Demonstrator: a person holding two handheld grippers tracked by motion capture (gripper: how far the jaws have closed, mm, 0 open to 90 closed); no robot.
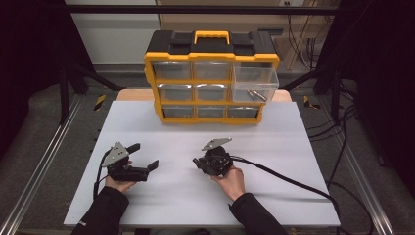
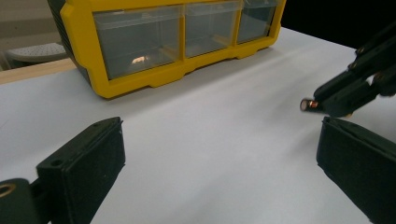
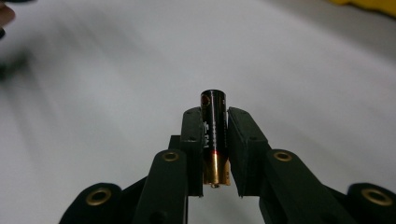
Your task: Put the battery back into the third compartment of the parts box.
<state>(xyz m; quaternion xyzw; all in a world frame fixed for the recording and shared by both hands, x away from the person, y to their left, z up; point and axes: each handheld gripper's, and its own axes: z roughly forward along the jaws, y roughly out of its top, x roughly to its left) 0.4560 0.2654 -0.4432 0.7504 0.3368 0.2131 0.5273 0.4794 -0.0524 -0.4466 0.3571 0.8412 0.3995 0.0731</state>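
right gripper [image 3: 215, 154] clamped on a battery [image 3: 214, 135], black-and-gold cell pinched lengthwise between the pads, black end poking out past the tips, gold end back toward the hinge; it sits clear of the white table [image 1: 293, 161], front centre, well short of the yellow organizer [image 1: 211, 78]. left gripper [image 1: 146, 156] rests near the table's left side, jaws wide apart, nothing between them. likely step: carry the cell to the open drawer [image 1: 254, 83], top right of the organizer, pulled out, with two batteries [image 1: 256, 95] lying in it. to do it well, i'd judge: keep the squeeze steady, since a round cell can roll in flat pads; come in above the drawer's clear front wall, not at it; lower until the cell is inside, beside the others, then part the jaws. the organizer may shift if bumped.
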